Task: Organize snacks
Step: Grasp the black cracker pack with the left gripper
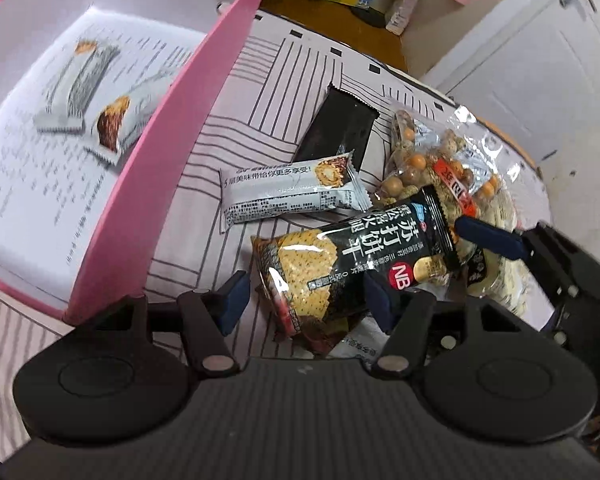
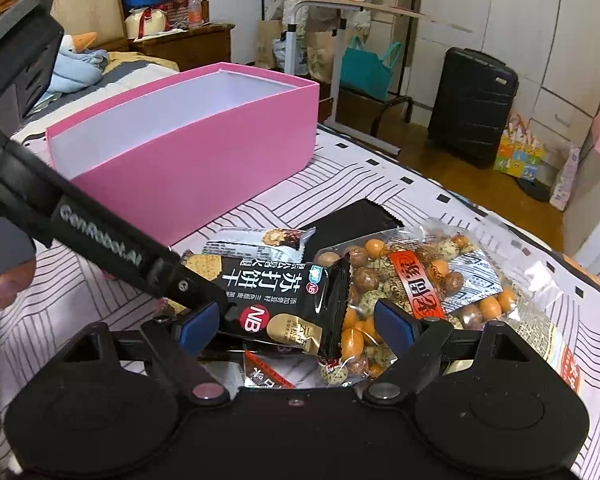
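Note:
A black soda-cracker packet (image 1: 332, 264) lies on the striped bedspread, partly over a clear bag of mixed coated nuts (image 1: 432, 160). My left gripper (image 1: 306, 302) is open and straddles the packet's lower end; its left pad stands clear of the wrapper. My right gripper (image 2: 298, 328) is open wide around the packet's other end (image 2: 284, 300), its right finger over the nut bag (image 2: 420, 272). A grey-white bar (image 1: 292, 192) and a black wrapper (image 1: 336, 128) lie nearby. The pink box (image 1: 180, 140) holds two grey-white bars (image 1: 80, 84).
The pink box (image 2: 188, 160) stands open on the bed behind the snack pile. More packets lie under the pile (image 2: 268, 372). Beyond the bed's edge are a black suitcase (image 2: 472, 108), a rolling table (image 2: 340, 12) and bags. A hand (image 2: 4, 280) shows at the left.

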